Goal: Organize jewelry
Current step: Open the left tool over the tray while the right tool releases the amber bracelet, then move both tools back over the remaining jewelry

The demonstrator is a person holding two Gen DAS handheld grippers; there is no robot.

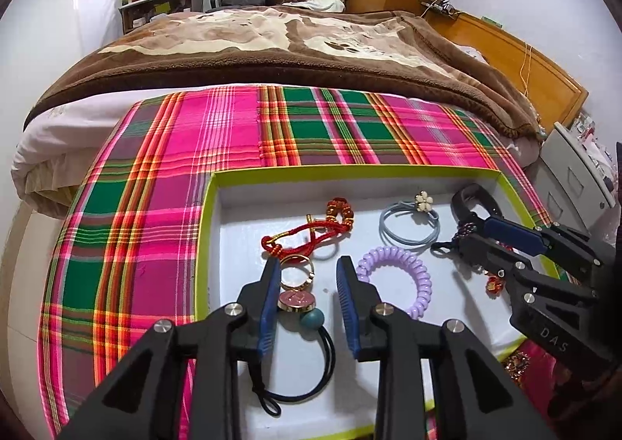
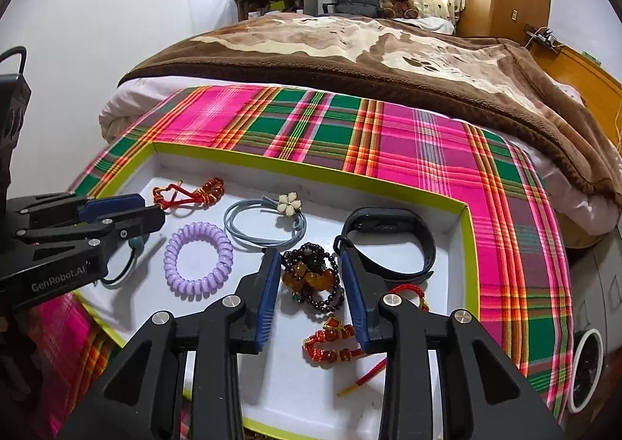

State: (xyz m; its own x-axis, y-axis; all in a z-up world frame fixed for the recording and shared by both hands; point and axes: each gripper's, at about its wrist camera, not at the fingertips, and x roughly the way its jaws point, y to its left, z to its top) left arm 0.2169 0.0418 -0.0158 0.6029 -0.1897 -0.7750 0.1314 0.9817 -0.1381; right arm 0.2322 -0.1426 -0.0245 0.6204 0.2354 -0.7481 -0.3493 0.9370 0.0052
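A white tray (image 2: 464, 230) with a green rim sits on a plaid cloth (image 2: 427, 152) on the bed. All the jewelry lies inside it.

The left tongs (image 1: 309, 284) are open and hold nothing. Between their tips lies a gold ring (image 1: 297, 272) joined to a pink charm (image 1: 295, 301) and a teal bead (image 1: 313, 318) on a black hair tie (image 1: 311, 374). The ring and charm look hard, small and light. They may slip, so I would pinch the charm's flat sides. The tie is soft and will dangle.

The right tongs (image 2: 311, 284) are open too and hold nothing. Between their tips lies a dark bead bracelet (image 2: 313, 276) with amber stones. It looks floppy, and the round beads may roll away. I would grab the thick clump in the middle.

Close by are a purple coil tie (image 2: 198, 255), a gray flower tie (image 2: 266, 224), a black watch band (image 2: 392, 241) and two red cord bracelets, one far back (image 2: 190, 195) and one near (image 2: 334, 343). The band looks stiff. The cords look soft and light.
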